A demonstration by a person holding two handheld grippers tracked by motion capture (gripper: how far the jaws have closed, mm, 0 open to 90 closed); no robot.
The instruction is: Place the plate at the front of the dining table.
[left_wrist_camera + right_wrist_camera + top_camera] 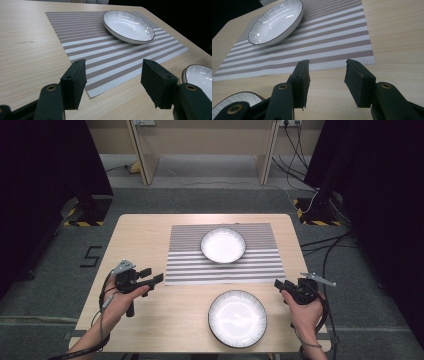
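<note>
I hold my left gripper (150,276) and right gripper (281,285) wide open, holding nothing. Next I think I reach for the near plate (237,318) between them.

A striped mat (222,254) is lying across the middle of the worktop (145,235), carrying one bowl (223,245) toward its far edge. A second bowl (237,318) is sitting directly on the worktop, nearer the person, just before the mat.
</note>
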